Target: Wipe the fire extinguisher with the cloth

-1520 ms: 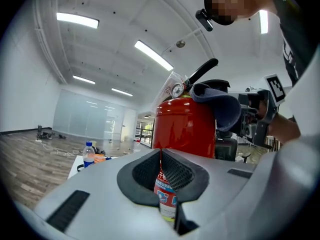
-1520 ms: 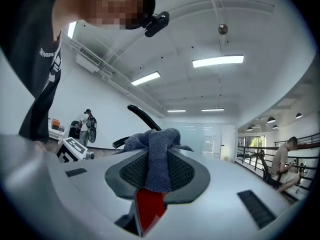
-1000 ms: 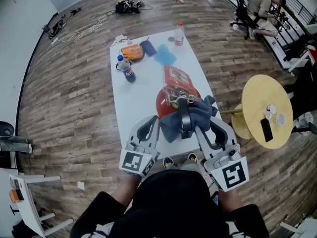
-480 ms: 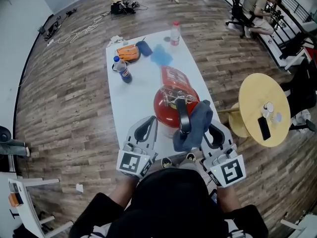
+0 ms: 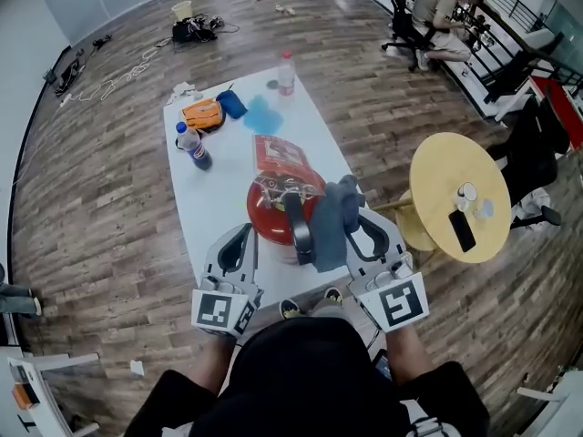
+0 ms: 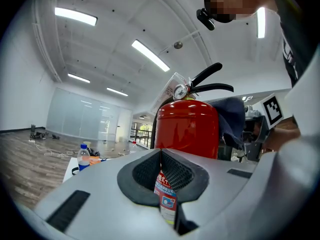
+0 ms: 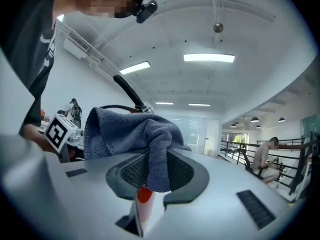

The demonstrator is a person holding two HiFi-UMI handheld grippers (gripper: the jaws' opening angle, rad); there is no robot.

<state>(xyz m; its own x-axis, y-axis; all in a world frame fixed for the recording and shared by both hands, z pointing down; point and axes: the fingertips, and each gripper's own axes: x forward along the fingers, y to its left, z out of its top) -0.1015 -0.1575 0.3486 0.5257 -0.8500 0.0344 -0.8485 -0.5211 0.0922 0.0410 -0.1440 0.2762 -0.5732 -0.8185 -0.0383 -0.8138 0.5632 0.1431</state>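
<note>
A red fire extinguisher (image 5: 271, 209) stands upright near the front edge of the white table (image 5: 219, 189), its black lever (image 5: 296, 218) pointing toward me. My right gripper (image 5: 363, 237) is shut on a blue-grey cloth (image 5: 332, 224), which drapes over the right side of the extinguisher's top. In the right gripper view the cloth (image 7: 132, 129) bunches out of the right gripper (image 7: 157, 169), with the lever (image 7: 127, 91) behind it. My left gripper (image 5: 240, 242) is shut and empty, just left of the cylinder. In the left gripper view the extinguisher (image 6: 187, 129) rises close beyond the left gripper (image 6: 161, 156).
Farther back on the table are a cola bottle (image 5: 193, 146), an orange item (image 5: 202, 114), a light blue cloth (image 5: 262, 115) and a water bottle (image 5: 286, 71). A round yellow table (image 5: 437, 185) stands to the right. A person (image 5: 442, 12) sits far right. Cables (image 5: 127, 66) lie on the floor.
The cloth was spread across the near side of the extinguisher; the right gripper has drawn it to the right side and lower. The left gripper has stayed put.
</note>
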